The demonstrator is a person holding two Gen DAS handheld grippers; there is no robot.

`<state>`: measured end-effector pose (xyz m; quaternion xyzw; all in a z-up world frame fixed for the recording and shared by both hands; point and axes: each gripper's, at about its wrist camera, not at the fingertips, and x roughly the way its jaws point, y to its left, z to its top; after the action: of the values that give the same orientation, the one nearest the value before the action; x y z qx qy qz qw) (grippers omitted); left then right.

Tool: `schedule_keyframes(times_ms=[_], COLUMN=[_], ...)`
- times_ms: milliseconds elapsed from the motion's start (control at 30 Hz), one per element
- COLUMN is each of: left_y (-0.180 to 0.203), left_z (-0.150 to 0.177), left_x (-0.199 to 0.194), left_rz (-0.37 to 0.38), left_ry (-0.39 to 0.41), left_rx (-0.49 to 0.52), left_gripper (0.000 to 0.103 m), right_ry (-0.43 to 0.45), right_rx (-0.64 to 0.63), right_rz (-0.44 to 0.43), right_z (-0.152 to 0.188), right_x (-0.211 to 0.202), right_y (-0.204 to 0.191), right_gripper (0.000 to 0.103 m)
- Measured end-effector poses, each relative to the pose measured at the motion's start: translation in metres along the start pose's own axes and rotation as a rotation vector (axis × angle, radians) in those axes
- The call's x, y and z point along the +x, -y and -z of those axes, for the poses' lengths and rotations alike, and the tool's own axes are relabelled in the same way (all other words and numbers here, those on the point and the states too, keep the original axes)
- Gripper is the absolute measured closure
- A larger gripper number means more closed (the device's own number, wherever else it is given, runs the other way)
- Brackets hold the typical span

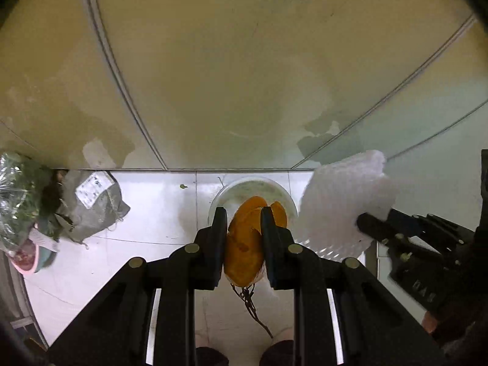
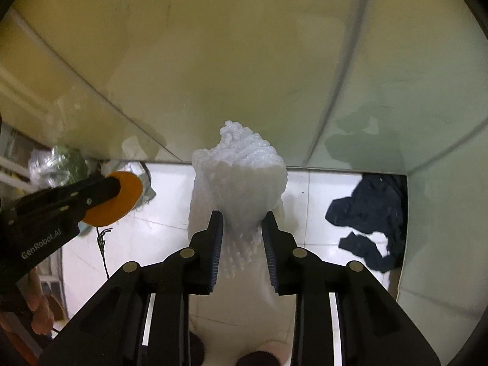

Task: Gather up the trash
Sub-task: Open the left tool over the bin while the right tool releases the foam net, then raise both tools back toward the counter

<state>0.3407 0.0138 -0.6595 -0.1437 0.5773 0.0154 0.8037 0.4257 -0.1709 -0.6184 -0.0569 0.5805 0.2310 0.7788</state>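
Two pieces of trash in hand, listed left to right:

- Grey bag with a white label (image 1: 96, 204), left of the left wrist view, lying on the white floor tiles (image 1: 158, 207) against the wall; beside it a clear wrapper with greenery (image 1: 18, 189). Neither is held.
- Orange peel (image 1: 247, 238), centre of the left wrist view: the left gripper (image 1: 244, 228) is clamped on it, both pads pressing its sides. Its long axis runs up and down the frame, in line with the fingers; a thin dark twig (image 1: 251, 305) dangles from its lower end. Judged light, leathery and pliant, likely a little slick; the mid-body hold looks sound.
- Round white container (image 1: 285, 193), directly behind the peel in the frame, on the floor.
- White foam netting (image 2: 238, 183), centre of the right wrist view: it sits between the fingers of the right gripper (image 2: 242, 238), jaws partly apart, the pads touching its narrowed lower part. It flares toward the top of the frame, long axis along the fingers. Judged very light, springy and crushable; best pinched at the bunched waist.
- Dark cloth (image 2: 372, 213), right of the right wrist view, crumpled on the floor in the corner, well apart from both grippers.
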Motion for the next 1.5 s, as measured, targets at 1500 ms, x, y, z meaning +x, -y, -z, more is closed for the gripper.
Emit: schedule_keyframes(times_ms=[1500], left_y=[0.047], left_z=[-0.068], left_x=[-0.392], left_rz=[0.01], left_ry=[0.231], left_rx=[0.072], left_gripper=[0.055], right_ry=[0.254], right_rx=[0.053], right_rz=[0.08], right_z=[-0.063], right_x=[-0.348], right_y=[-0.085], right_gripper=[0.048])
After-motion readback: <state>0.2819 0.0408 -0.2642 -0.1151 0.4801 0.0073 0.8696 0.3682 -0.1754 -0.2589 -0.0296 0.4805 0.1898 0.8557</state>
